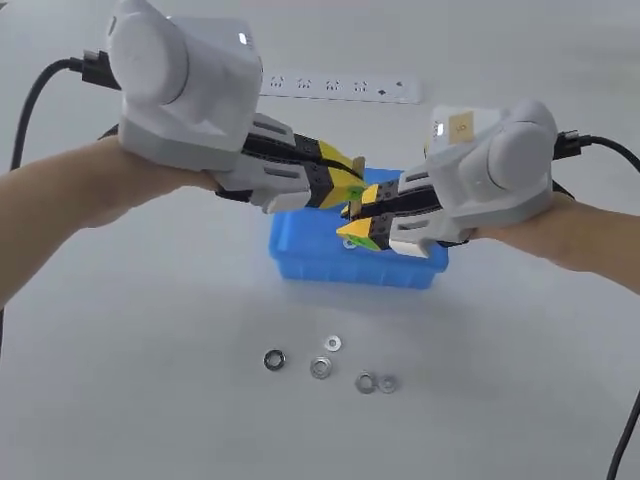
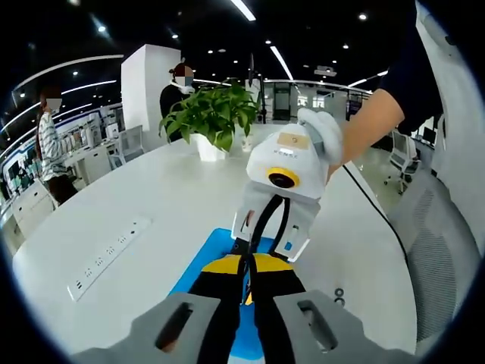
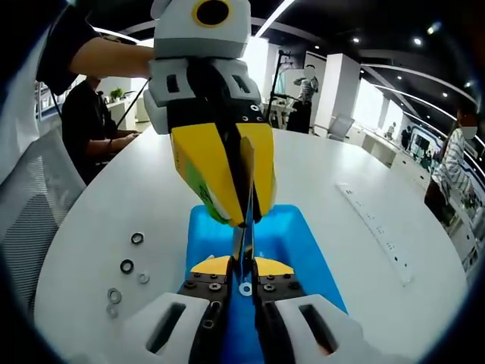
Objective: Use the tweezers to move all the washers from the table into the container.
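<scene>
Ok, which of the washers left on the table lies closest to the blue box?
The small bright washer at the cluster's far edge; the other four washers lie farther from the blue box, toward the person.

White table (image 1: 130, 400): blue bin (image 1: 320, 262) directly below tweezers (image 3: 244, 246); 5 washers (image 1: 320, 368) loose on near side of them; pwr strip (image 1: 340, 88) far side, beyond bin.
</scene>
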`<state>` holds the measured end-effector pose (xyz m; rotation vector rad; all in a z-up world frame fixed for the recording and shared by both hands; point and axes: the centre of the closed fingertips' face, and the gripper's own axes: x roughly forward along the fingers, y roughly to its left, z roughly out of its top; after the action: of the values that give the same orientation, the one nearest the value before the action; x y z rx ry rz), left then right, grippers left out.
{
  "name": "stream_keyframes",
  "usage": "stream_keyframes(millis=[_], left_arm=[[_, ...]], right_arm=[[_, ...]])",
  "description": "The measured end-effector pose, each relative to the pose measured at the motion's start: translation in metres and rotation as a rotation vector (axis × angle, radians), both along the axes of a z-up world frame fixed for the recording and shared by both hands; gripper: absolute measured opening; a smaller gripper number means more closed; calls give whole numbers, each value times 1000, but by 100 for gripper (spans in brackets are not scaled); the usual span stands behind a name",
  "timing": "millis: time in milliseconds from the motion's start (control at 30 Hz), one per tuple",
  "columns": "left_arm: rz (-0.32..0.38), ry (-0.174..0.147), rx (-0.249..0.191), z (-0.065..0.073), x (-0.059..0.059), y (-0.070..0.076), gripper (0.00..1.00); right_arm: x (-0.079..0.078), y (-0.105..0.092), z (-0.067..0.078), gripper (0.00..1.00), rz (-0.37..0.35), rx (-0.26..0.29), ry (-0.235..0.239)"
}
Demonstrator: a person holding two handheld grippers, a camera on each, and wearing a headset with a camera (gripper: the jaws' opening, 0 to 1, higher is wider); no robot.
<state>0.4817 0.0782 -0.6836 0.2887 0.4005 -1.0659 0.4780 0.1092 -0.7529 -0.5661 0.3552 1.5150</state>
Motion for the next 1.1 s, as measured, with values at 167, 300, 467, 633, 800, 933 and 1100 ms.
stream_keyframes(millis=[167,300,467,633,800,933,1100], left_arm=[[-2,-14,6,5,-3,2,6],[-6,-26,11,11,-7,1,6],[-10,-48,9,22,-12,-1,6],[-16,-62,15,29,-17,0,6],[-23,-66,17,35,-26,2,6],[-25,-74,21,39,-32,2,6],[-30,-90,24,46,-41,2,6]], right_arm=[[-2,2,5,11,-1,6,-3],[-4,4,10,13,0,12,-12],[-6,5,19,15,1,22,-32],[-11,8,26,16,8,34,-36],[-20,9,34,16,23,43,-39],[-26,9,38,16,35,44,-44],[-36,6,40,20,48,42,-24]])
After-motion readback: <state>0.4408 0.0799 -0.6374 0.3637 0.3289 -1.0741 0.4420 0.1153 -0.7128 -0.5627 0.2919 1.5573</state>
